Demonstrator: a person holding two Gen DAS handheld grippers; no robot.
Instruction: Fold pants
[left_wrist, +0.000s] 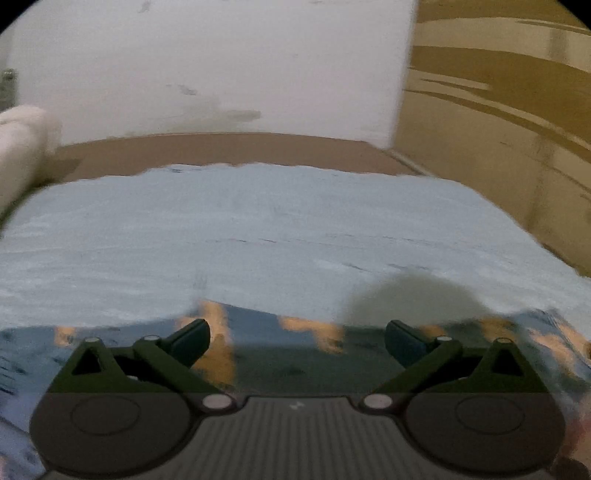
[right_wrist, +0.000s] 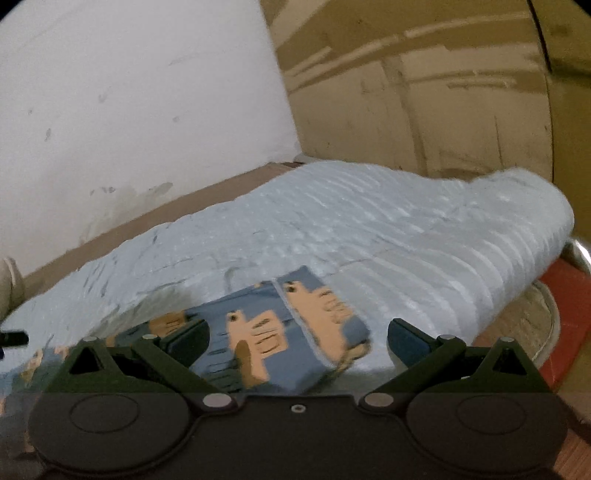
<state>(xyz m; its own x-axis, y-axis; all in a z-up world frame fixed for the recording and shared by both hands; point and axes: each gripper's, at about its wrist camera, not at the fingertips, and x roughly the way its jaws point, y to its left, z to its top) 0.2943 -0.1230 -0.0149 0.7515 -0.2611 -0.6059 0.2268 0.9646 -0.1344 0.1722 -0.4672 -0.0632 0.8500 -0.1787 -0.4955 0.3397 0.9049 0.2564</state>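
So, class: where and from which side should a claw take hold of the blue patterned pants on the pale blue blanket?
Grip the blue pants with orange animal print at the far hem corner, which looks slightly raised off the pale blue ribbed blanket. Come in low from the near side with the open right claw; it already straddles that end.

A white wall (left_wrist: 221, 66) is being seen behind a bed covered by a pale blue blanket (right_wrist: 369, 229), with a brown strip (left_wrist: 221, 149) showing between them. Tan wooden panelling (right_wrist: 424, 92) is being shown at the right.
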